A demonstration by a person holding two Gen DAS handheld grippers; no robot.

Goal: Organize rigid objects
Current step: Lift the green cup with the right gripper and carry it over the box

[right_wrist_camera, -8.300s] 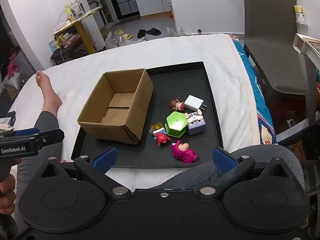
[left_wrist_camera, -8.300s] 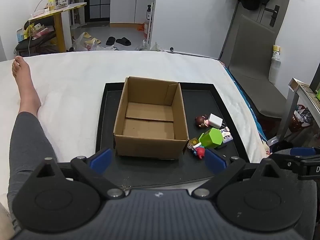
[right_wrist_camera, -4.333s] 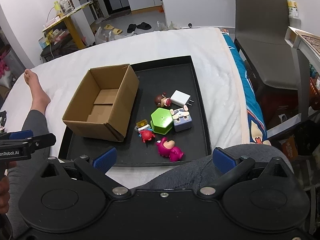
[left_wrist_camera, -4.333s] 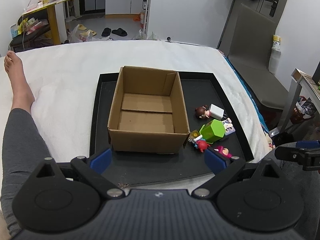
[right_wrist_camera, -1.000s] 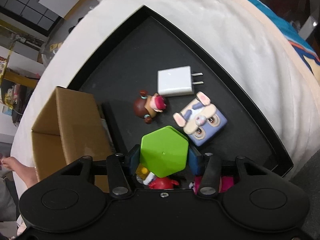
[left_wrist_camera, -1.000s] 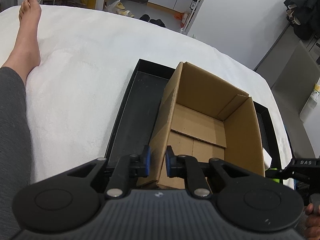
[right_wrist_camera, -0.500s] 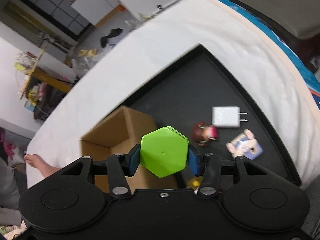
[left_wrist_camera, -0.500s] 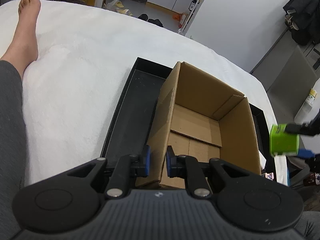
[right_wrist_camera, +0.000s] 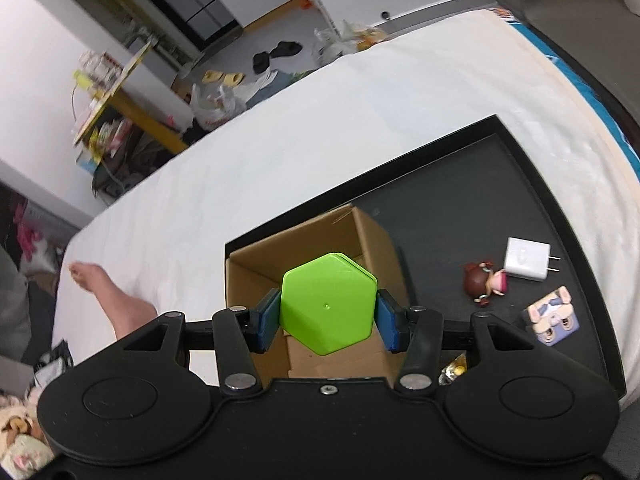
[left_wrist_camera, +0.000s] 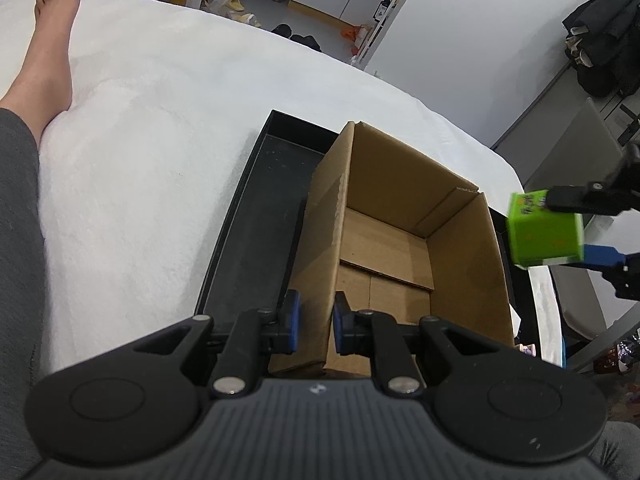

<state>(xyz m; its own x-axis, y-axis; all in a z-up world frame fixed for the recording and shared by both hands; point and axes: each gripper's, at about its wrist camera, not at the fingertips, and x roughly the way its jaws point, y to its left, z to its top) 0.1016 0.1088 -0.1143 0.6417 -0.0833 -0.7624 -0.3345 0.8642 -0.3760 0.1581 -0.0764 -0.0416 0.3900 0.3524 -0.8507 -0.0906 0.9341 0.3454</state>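
An open cardboard box stands on a black tray on the white bed. My left gripper is shut on the box's near-left wall. My right gripper is shut on a green hexagonal box and holds it in the air above the cardboard box. In the left wrist view the green box hangs just right of the cardboard box's right wall. The cardboard box looks empty inside.
On the tray to the right of the box lie a white charger, a brown-haired doll figure and a rabbit cube toy. A person's bare foot rests on the bed at left.
My right gripper has lifted the green hexagonal box off the tray and carried it left, over the cardboard box. My left gripper still holds the box wall.
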